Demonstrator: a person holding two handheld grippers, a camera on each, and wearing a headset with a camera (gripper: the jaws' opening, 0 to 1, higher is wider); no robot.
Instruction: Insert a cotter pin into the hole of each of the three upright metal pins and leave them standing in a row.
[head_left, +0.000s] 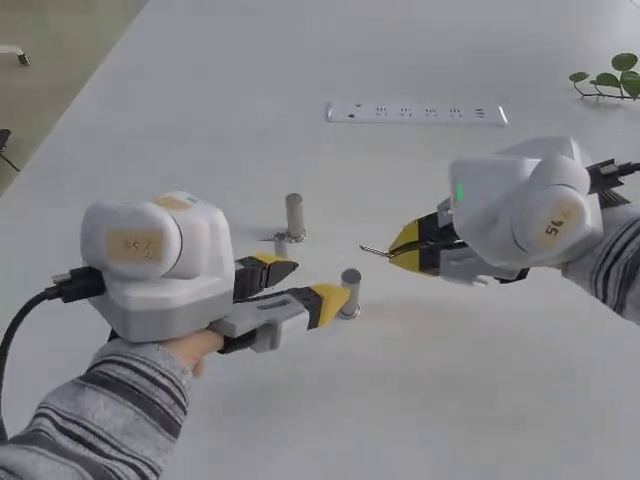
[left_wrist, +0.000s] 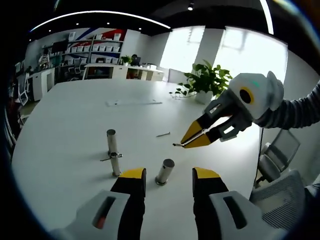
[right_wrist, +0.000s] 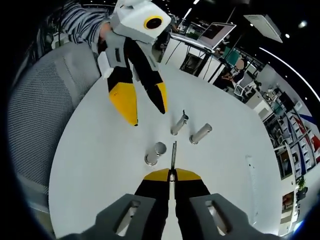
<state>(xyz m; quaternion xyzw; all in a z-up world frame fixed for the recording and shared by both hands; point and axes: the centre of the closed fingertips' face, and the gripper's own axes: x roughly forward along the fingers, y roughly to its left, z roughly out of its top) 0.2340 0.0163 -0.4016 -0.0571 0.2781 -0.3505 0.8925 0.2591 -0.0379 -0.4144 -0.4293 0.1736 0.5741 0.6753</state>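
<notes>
Left gripper (head_left: 314, 285): I am holding its jaws wide apart and empty, the near metal pin (head_left: 350, 291) standing just ahead between them.
Right gripper (head_left: 398, 246): I am pinching a cotter pin (head_left: 374, 250) in closed jaws, just right of the near metal pin.
Middle metal pin (left_wrist: 115, 163): standing beyond-left of the near metal pin, a second cotter pin (left_wrist: 110, 158) crossing it.
Far metal pin (head_left: 294, 214): standing farther beyond.
</notes>
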